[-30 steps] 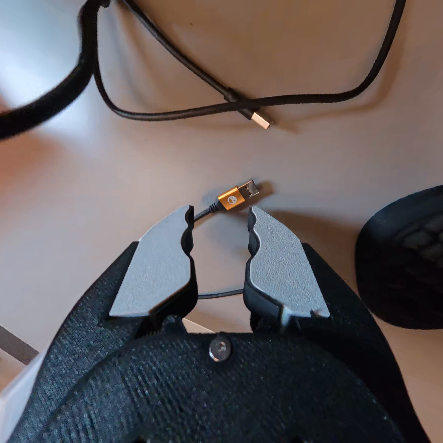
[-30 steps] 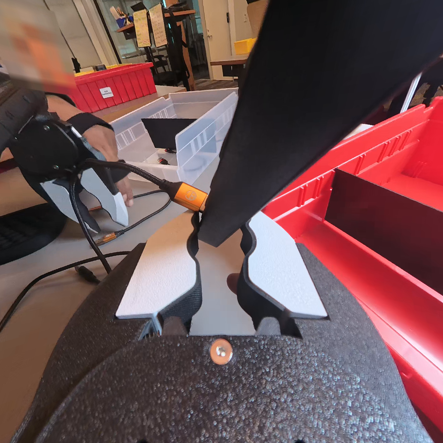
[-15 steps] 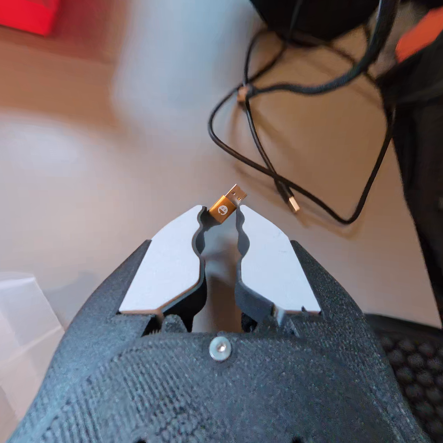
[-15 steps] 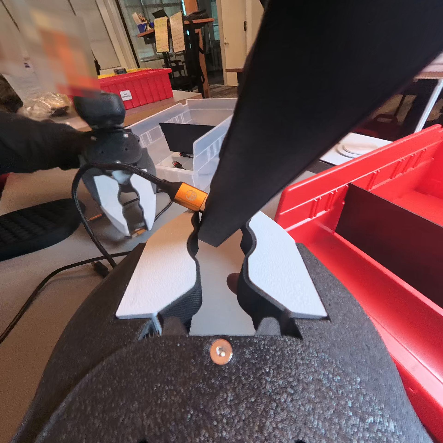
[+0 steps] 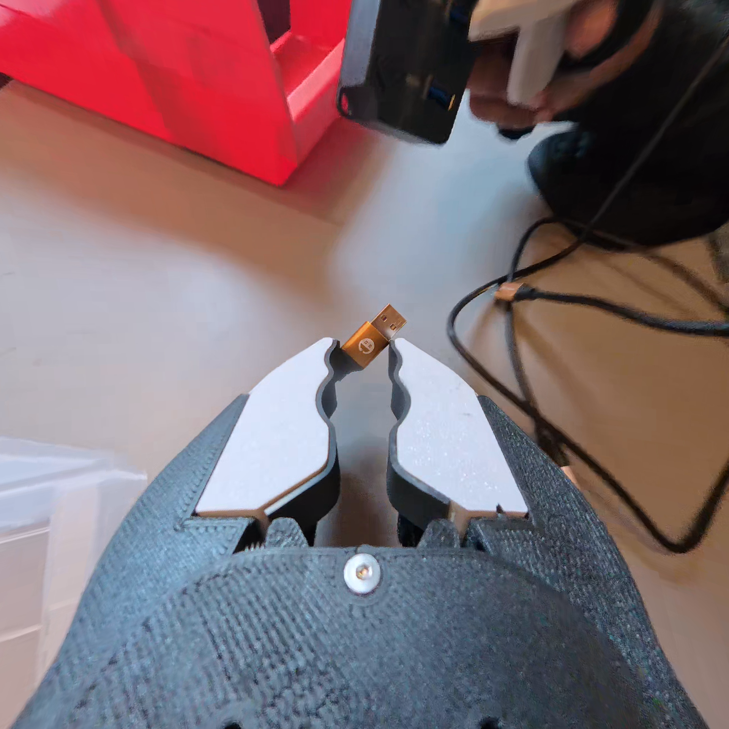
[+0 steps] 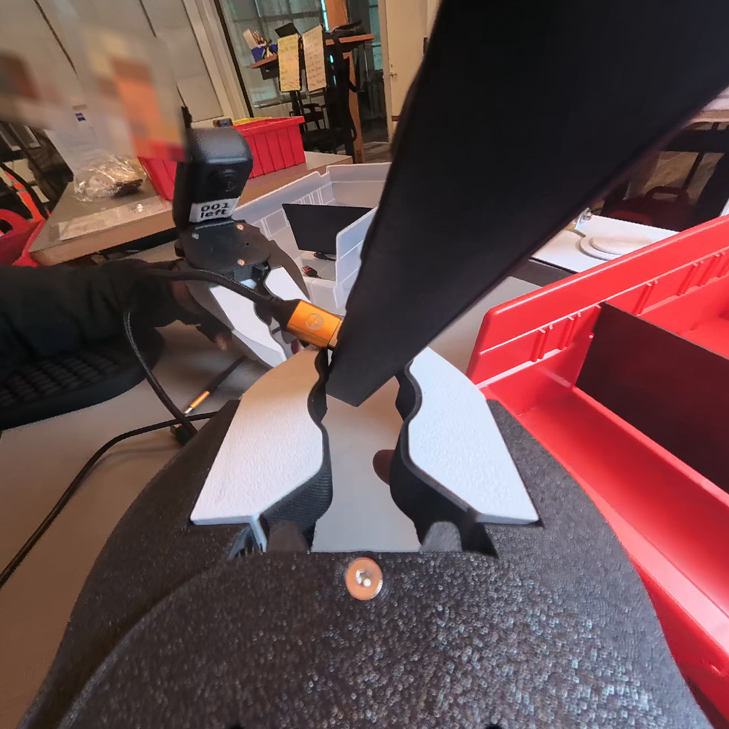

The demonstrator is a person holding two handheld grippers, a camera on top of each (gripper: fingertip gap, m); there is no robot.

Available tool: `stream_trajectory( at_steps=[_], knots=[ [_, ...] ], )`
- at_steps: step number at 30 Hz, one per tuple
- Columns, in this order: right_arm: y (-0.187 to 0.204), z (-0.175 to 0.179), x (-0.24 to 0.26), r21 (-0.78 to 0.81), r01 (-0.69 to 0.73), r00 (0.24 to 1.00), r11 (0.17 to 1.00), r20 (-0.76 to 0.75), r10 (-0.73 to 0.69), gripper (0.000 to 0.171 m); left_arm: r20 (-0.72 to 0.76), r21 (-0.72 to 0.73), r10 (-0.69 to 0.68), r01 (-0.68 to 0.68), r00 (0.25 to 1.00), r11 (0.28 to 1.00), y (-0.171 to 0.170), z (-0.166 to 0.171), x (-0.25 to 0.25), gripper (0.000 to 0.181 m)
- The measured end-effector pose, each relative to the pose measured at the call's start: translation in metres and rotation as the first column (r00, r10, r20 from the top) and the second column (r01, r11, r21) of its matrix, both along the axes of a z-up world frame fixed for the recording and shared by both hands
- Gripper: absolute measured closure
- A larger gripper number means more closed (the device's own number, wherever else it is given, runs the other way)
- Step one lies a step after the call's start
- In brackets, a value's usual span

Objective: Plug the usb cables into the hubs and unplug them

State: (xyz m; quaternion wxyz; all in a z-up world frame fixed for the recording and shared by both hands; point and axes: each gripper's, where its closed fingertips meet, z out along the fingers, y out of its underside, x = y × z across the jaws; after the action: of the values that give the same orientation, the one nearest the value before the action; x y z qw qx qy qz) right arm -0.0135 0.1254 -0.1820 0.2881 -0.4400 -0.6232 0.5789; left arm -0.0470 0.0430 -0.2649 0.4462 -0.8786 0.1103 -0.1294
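My left gripper (image 5: 363, 345) is shut on an orange USB plug (image 5: 372, 335), held at the fingertips above the table with its metal end pointing up and right. The black hub (image 5: 402, 67) hangs ahead at the top, held by my right gripper (image 5: 524, 59). In the right wrist view my right gripper (image 6: 365, 369) is shut on the lower end of the hub (image 6: 513, 157). A second orange plug (image 6: 313, 321) with a braided cable sits in the hub's left side. The left gripper's fingers (image 6: 248, 327) show just behind that plug.
A red bin (image 5: 177, 71) stands behind the hub and fills the right of the right wrist view (image 6: 591, 394). Loose black cables with an orange connector (image 5: 513, 292) lie on the table. A clear bin (image 6: 343, 197) and a black mesh pad (image 6: 59, 378) stand nearby. My right fingertips sit around 12 cm from my left ones.
My left gripper closed on the orange plug that lay on the table, lifted it and swung toward the hub. My right gripper kept hold of the hub.
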Motion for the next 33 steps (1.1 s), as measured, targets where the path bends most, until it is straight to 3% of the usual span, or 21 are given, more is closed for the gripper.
stream_trajectory(
  at_steps=[3, 12, 19, 27, 33],
  knots=[
    [-0.001, -0.001, -0.001, -0.024, -0.011, 1.0, 1.0, 0.008, 0.011, 0.139, -0.159, -0.032, -0.003, -0.002, 0.987, 0.999, -0.006, -0.015, -0.007, 0.157],
    [-0.001, -0.008, -0.003, -0.061, -0.015, 0.999, 0.998, 0.038, 0.017, 0.139, -0.148, -0.061, -0.076, 0.067, 0.986, 0.996, -0.017, -0.017, -0.012, 0.15],
    [0.0, -0.009, -0.004, -0.069, -0.015, 0.999, 0.998, 0.044, 0.018, 0.139, -0.219, -0.205, -0.175, 0.13, 0.96, 0.97, -0.018, -0.027, -0.011, 0.15],
    [-0.001, -0.006, -0.002, -0.062, -0.023, 0.999, 0.998, 0.039, 0.025, 0.139, -0.412, -0.349, -0.346, 0.205, 0.843, 0.915, -0.014, -0.03, -0.021, 0.152],
    [-0.001, -0.004, -0.001, -0.06, -0.022, 0.999, 0.998, 0.036, 0.024, 0.139, -0.422, -0.474, -0.527, 0.316, 0.738, 0.822, -0.017, -0.031, -0.018, 0.156]
  ],
)
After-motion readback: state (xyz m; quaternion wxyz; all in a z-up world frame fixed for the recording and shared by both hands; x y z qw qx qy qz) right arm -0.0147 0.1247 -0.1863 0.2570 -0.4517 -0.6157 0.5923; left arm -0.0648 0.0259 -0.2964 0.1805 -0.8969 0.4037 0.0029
